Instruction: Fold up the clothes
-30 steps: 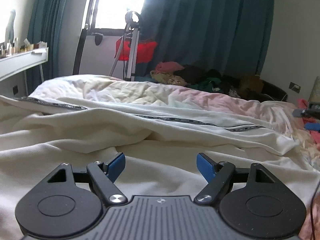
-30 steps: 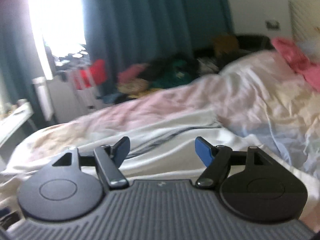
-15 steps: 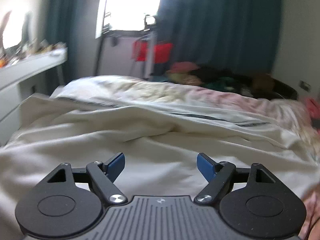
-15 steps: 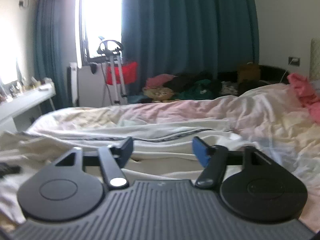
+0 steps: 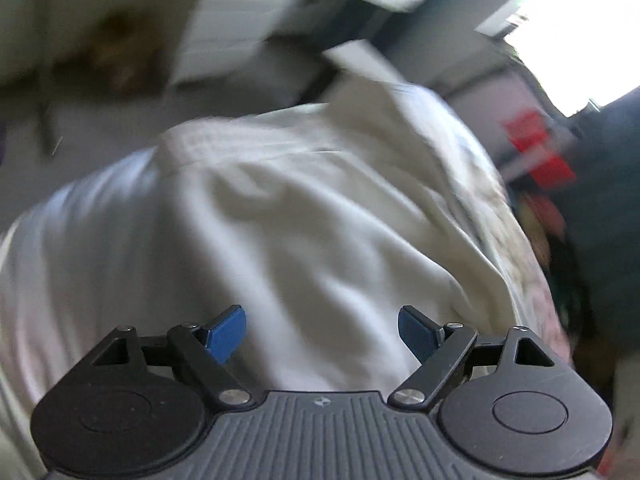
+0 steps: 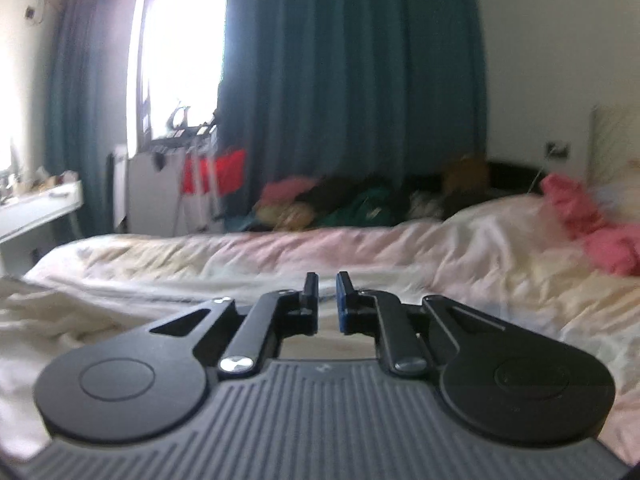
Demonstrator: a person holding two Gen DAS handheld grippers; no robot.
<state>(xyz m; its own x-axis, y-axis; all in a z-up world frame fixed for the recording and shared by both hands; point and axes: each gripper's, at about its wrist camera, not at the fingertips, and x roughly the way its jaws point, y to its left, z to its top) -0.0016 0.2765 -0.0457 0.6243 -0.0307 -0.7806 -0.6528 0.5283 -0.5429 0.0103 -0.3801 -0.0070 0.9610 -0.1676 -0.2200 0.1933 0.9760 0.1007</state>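
Note:
A cream-white garment (image 5: 288, 216) lies spread and rumpled on the bed, filling the left wrist view, which is tilted and blurred. My left gripper (image 5: 322, 330) is open and empty, just above the cloth. In the right wrist view the same cream cloth (image 6: 60, 320) lies at the left on the bed. My right gripper (image 6: 327, 300) has its jaws nearly together with a narrow gap, low over the bed; I see no cloth between them.
The bed's pale pink and cream duvet (image 6: 460, 264) stretches right. A pink garment (image 6: 592, 224) lies at the far right. A pile of clothes (image 6: 344, 204) sits beyond the bed under teal curtains (image 6: 352, 80). A white desk (image 6: 36, 208) stands left.
My left gripper has swung sharply left and tilted, now looking at the bed's left edge and the desk. My right gripper has closed from wide open to nearly shut.

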